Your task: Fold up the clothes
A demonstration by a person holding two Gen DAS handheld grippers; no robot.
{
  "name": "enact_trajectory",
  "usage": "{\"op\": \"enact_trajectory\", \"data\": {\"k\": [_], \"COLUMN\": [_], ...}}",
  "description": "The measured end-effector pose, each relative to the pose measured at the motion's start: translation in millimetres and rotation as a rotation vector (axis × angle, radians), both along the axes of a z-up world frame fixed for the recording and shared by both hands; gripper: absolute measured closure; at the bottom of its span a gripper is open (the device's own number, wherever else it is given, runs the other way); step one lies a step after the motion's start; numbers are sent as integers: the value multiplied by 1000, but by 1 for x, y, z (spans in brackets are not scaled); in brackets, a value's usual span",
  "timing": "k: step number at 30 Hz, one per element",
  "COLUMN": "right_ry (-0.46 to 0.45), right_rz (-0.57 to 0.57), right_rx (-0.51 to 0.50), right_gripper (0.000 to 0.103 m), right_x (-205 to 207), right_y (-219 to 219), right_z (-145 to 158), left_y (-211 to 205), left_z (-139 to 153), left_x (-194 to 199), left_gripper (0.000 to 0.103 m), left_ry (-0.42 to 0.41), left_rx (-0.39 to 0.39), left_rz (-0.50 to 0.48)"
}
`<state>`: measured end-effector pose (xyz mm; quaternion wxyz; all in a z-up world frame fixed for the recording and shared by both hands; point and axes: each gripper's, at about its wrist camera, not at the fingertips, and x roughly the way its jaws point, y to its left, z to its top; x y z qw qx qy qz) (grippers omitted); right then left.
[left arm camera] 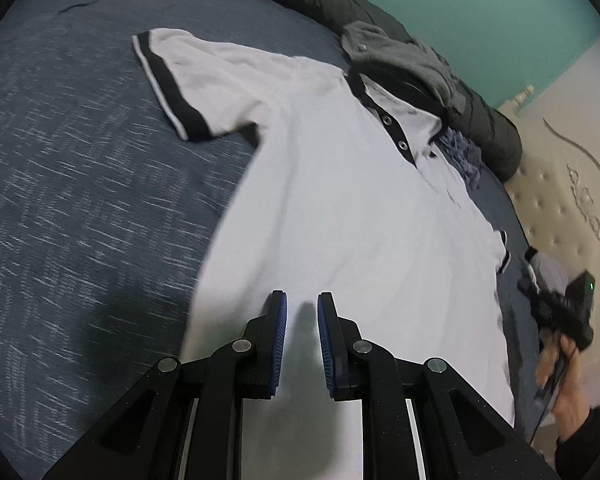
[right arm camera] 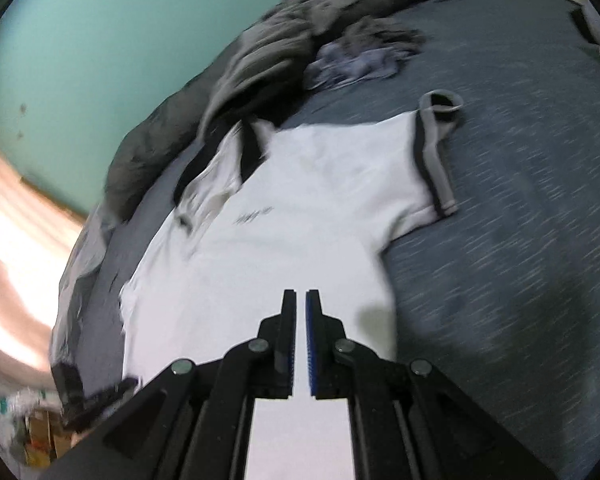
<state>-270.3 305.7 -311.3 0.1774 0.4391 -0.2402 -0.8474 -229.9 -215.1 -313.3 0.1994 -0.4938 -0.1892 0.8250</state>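
A white polo shirt (left arm camera: 340, 200) with black trim lies face up on a dark blue-grey bedspread (left arm camera: 80, 200). One sleeve (left arm camera: 168, 80) is spread out to the left, and the black placket (left arm camera: 392, 124) has snaps. My left gripper (left arm camera: 302, 300) hovers over the shirt's lower body, narrowly open with nothing between its blue pads. A hand holds my right gripper (left arm camera: 560, 312) at the shirt's right side. In the right wrist view the shirt (right arm camera: 280, 240) and its other sleeve (right arm camera: 432, 160) lie ahead. The right gripper (right arm camera: 301, 296) is shut and holds nothing.
A grey garment (left arm camera: 400, 56) and a dark duvet (left arm camera: 492, 136) are piled past the collar. Crumpled blue cloth (right arm camera: 360, 64) lies beside them. A cream tufted headboard (left arm camera: 560, 200) and a teal wall (left arm camera: 480, 8) bound the bed. Bare bedspread (right arm camera: 500, 240) flanks the shirt.
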Motion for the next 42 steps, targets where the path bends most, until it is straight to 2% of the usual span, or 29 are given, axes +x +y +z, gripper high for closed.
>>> {"op": "enact_trajectory", "data": {"k": [3, 4, 5, 7, 12, 19, 25, 33, 34, 35, 38, 40, 42], "right_ry": [0, 0, 4, 19, 14, -75, -110, -149, -152, -155, -131, -102, -72], "right_rz": [18, 12, -7, -40, -128, -293, -353, -353, -346, -339, -325, -314, -295], "right_rx": [3, 13, 36, 46, 73, 54, 11, 99, 116, 133, 162, 169, 191], "right_gripper": [98, 87, 61, 39, 39, 39, 38, 38, 42, 55, 83, 95, 97], "right_x": [-6, -8, -13, -17, -54, -102, -134, -162, -163, -163, -161, -158, -156], "right_y": [-1, 4, 10, 22, 59, 102, 113, 105, 103, 102, 99, 98, 96], "right_z": [-3, -2, 0, 6, 11, -1, -9, -23, -24, -25, -24, -21, -14], "left_y": [-2, 0, 1, 2, 5, 7, 8, 9, 9, 9, 9, 9, 10], "left_z": [-2, -2, -3, -3, -5, -7, -7, -8, -8, -8, -8, -8, -8], "left_x": [0, 0, 0, 0, 0, -1, -1, -2, -2, -3, -2, -3, -3], "left_gripper": [85, 85, 85, 84, 81, 80, 78, 77, 77, 77, 76, 76, 76], "left_ry": [-4, -3, -2, -2, -4, -6, -6, -8, -8, -8, -7, -7, -8], "left_rx": [1, -5, -10, -12, -15, -18, -22, -21, -22, -23, -22, -21, -20], "left_rz": [6, 2, -1, -4, -9, -13, -17, -26, -27, -28, -30, -30, -29]}}
